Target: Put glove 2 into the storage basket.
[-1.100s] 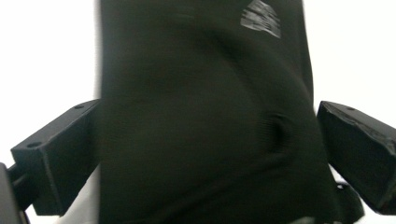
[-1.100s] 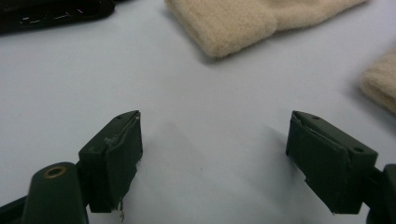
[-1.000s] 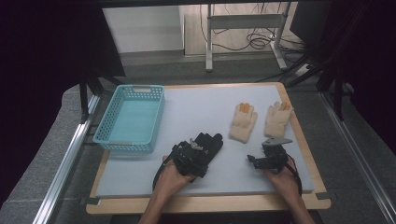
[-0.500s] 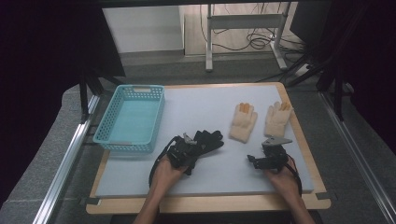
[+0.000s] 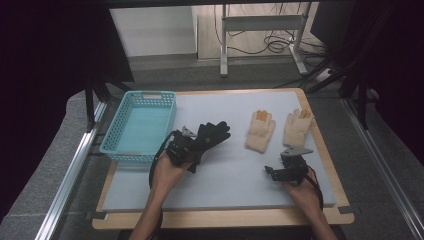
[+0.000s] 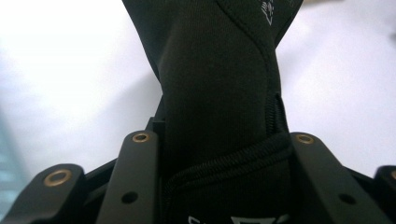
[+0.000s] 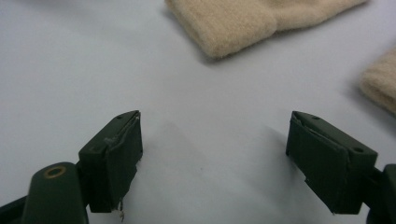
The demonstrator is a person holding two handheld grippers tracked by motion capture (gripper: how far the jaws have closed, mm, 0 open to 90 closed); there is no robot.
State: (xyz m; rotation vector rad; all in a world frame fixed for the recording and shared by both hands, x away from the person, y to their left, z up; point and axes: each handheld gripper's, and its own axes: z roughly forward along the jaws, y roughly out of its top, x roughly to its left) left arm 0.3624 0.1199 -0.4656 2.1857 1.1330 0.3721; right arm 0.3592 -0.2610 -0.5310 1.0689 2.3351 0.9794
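While the table [image 5: 150,220] with its pale grey mat [image 5: 225,175] takes up most of the high view, a dark floor and a metal frame lie beyond its far edge. On the mat's left far corner sits a light blue basket [image 5: 116,131], with nothing visible inside it. Two beige gloves lie flat on the right half of the mat, fingers pointing away from the person: the left beige glove [image 5: 260,131] and the right beige glove [image 5: 297,127], side by side and just apart. A black glove [image 5: 212,134] lies near the mat's middle, just right of the basket, its fingers spread toward the far right. The left gripper [image 5: 184,150] has its jaws closed on the black glove's cuff; in the left gripper view the dark fabric [image 6: 219,93] is pinched between the two jaws and runs upward over the mat. The right gripper [image 5: 290,167] rests low over the mat, near the front right, just short of the beige gloves. In the right gripper view its jaws stand wide apart with only bare mat [image 7: 205,154] between them, and the cuff of one beige glove [image 7: 233,23] lies ahead.
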